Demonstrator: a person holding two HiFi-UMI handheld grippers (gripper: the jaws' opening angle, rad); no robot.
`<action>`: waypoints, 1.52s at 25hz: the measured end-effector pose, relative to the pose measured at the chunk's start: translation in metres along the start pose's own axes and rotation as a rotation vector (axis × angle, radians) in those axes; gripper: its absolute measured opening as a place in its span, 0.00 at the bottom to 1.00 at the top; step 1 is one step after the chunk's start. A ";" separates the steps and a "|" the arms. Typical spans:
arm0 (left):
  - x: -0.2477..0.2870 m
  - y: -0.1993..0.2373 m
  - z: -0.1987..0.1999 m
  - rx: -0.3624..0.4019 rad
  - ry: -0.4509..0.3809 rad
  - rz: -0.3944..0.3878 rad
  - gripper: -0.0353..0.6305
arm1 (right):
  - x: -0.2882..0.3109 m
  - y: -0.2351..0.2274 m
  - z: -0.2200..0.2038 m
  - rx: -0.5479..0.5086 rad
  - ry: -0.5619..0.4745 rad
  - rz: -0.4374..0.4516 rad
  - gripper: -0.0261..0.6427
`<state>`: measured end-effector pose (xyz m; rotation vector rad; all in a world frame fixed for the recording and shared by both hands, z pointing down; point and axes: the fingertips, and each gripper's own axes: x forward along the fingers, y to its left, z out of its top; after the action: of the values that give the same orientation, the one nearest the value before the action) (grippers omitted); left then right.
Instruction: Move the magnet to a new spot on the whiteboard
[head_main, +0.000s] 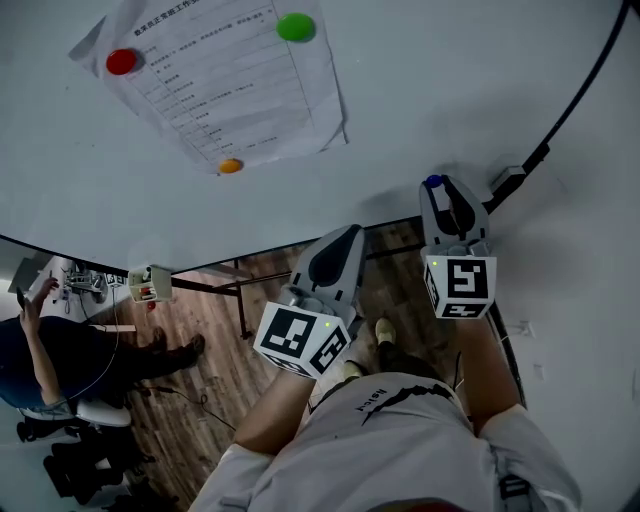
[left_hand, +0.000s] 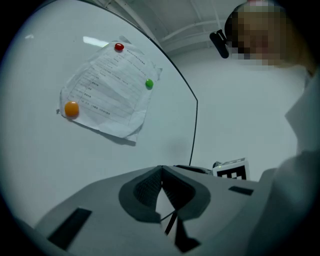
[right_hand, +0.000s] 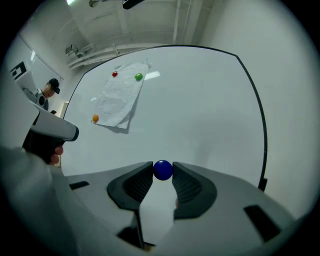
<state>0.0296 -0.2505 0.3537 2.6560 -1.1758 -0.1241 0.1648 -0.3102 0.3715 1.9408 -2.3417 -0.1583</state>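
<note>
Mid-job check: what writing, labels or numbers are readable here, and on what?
Sheet of paper on the whiteboard: printed lines, too small to read.
Person's shirt: small dark print, too blurred to read.
Left gripper and right gripper cubes: square patterns only, no letters.
Blue magnet: no marking.

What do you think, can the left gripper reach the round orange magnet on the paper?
Probably yes. Only bare whiteboard lies between the left gripper and the round orange magnet, and the gripper holds nothing. Its jaws are shut, so they must open first.
</note>
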 end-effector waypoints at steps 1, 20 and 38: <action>0.005 0.003 -0.002 0.000 0.006 0.005 0.07 | 0.006 -0.003 -0.004 0.003 0.003 0.000 0.22; 0.051 0.025 -0.021 -0.018 0.057 0.029 0.07 | 0.059 -0.027 -0.031 0.025 -0.004 0.020 0.22; 0.022 0.003 -0.023 -0.014 0.055 0.013 0.07 | 0.019 -0.014 -0.021 0.035 0.011 0.017 0.22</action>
<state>0.0460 -0.2646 0.3769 2.6222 -1.1701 -0.0565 0.1777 -0.3320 0.3901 1.9313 -2.3689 -0.1063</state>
